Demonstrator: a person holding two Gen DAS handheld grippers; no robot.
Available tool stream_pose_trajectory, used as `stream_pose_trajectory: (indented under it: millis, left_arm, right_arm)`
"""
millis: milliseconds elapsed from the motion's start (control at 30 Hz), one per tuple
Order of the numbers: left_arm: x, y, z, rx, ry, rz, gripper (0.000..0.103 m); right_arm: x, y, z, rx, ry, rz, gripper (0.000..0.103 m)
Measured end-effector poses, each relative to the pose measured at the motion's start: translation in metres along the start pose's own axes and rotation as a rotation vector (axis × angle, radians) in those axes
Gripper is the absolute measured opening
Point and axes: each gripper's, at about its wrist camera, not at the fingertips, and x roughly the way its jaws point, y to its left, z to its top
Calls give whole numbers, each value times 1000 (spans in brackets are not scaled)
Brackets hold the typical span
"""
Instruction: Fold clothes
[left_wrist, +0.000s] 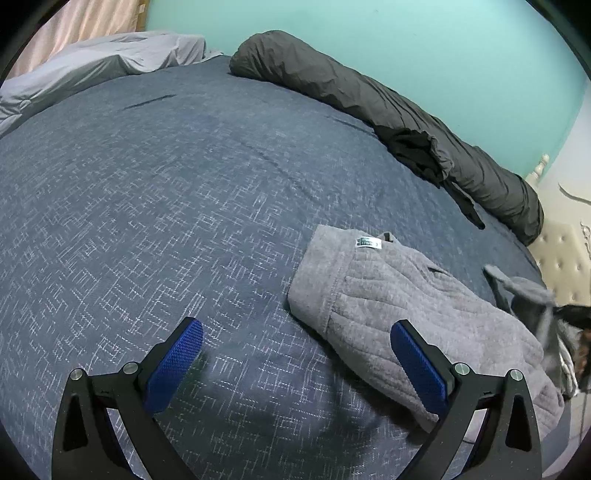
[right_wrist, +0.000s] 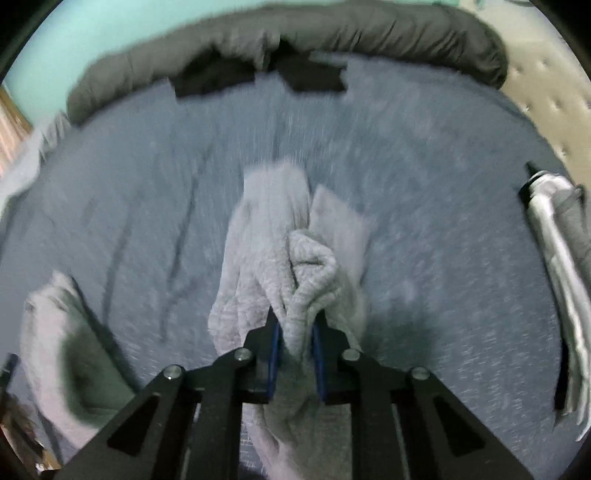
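Right hand-held gripper (right_wrist: 295, 343): blue pads pressed in on a bunched fold of grey quilted fleece garment (right_wrist: 273, 240), cloth pinched between them and hanging in folds past the tips. Whole right wrist view is smeared with motion blur, so fine detail is lost. Left hand-held gripper (left_wrist: 297, 363): fingers spread wide, nothing between the pads, held over bare bedspread; its right finger (left_wrist: 417, 365) lies in front of the grey garment's edge, contact cannot be told.

Bed (left_wrist: 166, 192): dark blue bedspread with a pale crosshatch pattern fills both views. A few creases in it.

Dark grey rolled duvet (left_wrist: 369, 110): lies along the far edge of the bed against the turquoise wall (left_wrist: 406, 44). A black piece of clothing (left_wrist: 417, 147) is draped over its middle and down onto the bedspread.

Pale grey bedding (left_wrist: 92, 66): heaped at the far left corner, beside a pinkish curtain (left_wrist: 85, 22).

Grey garment in the left wrist view (left_wrist: 424, 306): spread flat on the bed's right part, ribbed waistband or hem end toward the middle of the bed, a small white label (left_wrist: 367, 243) on its far edge.

Cream tufted headboard (left_wrist: 557, 262): at the right end of the bed.

Silvery-white folded fabric (right_wrist: 554, 251): at the right edge in the right wrist view, beside something dark grey; cannot tell what it is.
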Motion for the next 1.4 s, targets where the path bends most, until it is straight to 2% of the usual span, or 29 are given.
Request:
stream_pose_trajectory:
  millis: [133,233,400,500,633,700,733,800,867,1000,1200,1400]
  left_arm:
    - [-5,2,-1,-9,-10,1,103]
    - [-8,3,-2,-14,-20,6,103]
    - [-14,7,-4,-21,-32,12,103]
    - [-17,9,-4,-27,-40,11,103]
    - [-16,9,-3,-30,-37,8,103]
    - [-14,9,-2,-28,-33,6,103]
    - [-13,8,-2,-27,-30,7,103]
    - [-11,5,0,-24,-22,10,103]
    - [-9,1,0,-11,-18,19,103]
    - [-3,-12,-2,24,-12,42,103]
    - [4,-25,-5,-10,22,-17,103]
    - [11,-52,-16,31,85,-62,103]
  right_arm:
    - [-64,-26,17,45,-148,30,14]
    - [-114,-52,21,101,-245,13,14]
    - [-155,-105,12,199,-311,-58,14]
    - [-155,-133,-4,231,-291,-137,14]
    - [-121,-153,-28,291,-174,-186,17]
    - [-104,-164,-40,321,-114,-210,23]
    - [-101,-163,-46,317,-113,-230,24]
    - [-100,-160,-52,309,-132,-264,41]
    - [-107,-156,-60,313,-169,-244,54]
    - [-112,-136,-60,263,-201,-181,54]
    - [-100,-97,-74,199,-177,-27,55]
    - [-99,-80,-102,176,-173,55,55]
